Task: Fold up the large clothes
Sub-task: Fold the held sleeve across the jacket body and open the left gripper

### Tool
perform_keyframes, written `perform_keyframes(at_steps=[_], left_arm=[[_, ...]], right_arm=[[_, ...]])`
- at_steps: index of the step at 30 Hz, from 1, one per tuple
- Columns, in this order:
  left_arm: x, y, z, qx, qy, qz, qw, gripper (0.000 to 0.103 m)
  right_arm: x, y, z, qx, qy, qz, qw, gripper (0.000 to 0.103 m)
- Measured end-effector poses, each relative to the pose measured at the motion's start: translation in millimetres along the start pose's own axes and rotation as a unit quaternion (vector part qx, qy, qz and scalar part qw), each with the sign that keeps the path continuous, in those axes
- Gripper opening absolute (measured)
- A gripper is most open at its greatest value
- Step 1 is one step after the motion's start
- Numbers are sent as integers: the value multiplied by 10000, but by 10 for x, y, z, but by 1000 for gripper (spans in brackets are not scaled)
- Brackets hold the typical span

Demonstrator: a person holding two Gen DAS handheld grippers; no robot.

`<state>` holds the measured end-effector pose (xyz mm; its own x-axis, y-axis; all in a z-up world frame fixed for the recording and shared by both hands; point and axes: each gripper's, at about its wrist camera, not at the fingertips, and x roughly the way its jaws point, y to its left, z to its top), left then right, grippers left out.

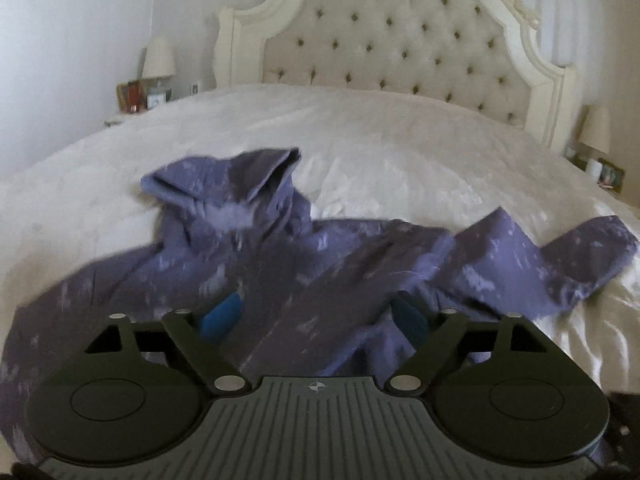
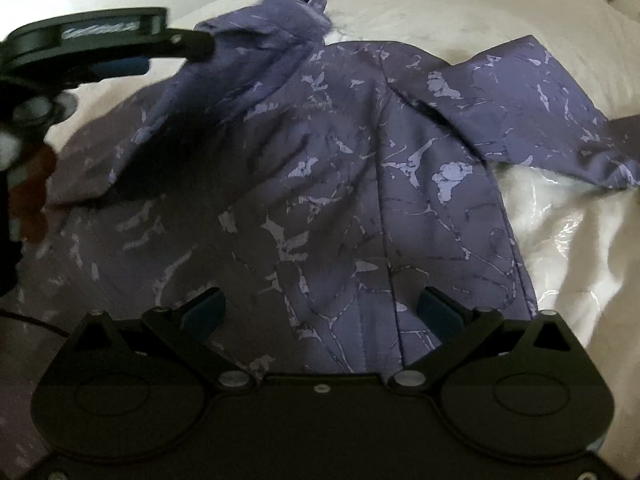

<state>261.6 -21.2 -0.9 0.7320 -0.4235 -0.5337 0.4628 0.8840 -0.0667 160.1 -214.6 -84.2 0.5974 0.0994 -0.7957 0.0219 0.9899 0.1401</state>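
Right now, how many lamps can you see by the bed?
2. One lamp stands on the nightstand left of the headboard; the other lamp stands to its right, partly cut off. Neither shows in the right wrist view.

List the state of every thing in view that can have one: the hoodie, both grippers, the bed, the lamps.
Purple hoodie: unfolded, rumpled, spread on the bed, hood standing up.
Hoodie sleeve: stretched out to the side, creased.
Left gripper: open, over the hoodie, gripping nothing.
Right gripper: open, over the hoodie's body.
Bed cover: spread out, lightly wrinkled.
Bedside lamps: unlit, as far as I can tell.
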Motion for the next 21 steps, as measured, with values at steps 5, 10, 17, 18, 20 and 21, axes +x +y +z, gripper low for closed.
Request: perform_keyframes(at_steps=[5,10,17,18,20,21], left_arm=[[-125,68,-215,20,0,-12,10000,86],[-156,356,-396,-235,88,453,9987,86],[-135,1078,-754,-1407,396,1140,9827,86],[-151,1124,-777,-1488,333,1023,9830,86],[-160,1134,-768,-1512,297,976,9832,86],[-148,1118,-755,-1471,314,998,9836,86]], right_arm=[[55,78,-45,-350,38,-179,9992,103],[74,88,-64,-461,21,-182,9988,103],[75,78,-54,-557,79,-117,9983,103],[74,84,-53,-587,86,-118,9982,103],[65,89,-37,-624,108,-113,9979,103],[61,90,-17,-616,101,-87,9980,103]])
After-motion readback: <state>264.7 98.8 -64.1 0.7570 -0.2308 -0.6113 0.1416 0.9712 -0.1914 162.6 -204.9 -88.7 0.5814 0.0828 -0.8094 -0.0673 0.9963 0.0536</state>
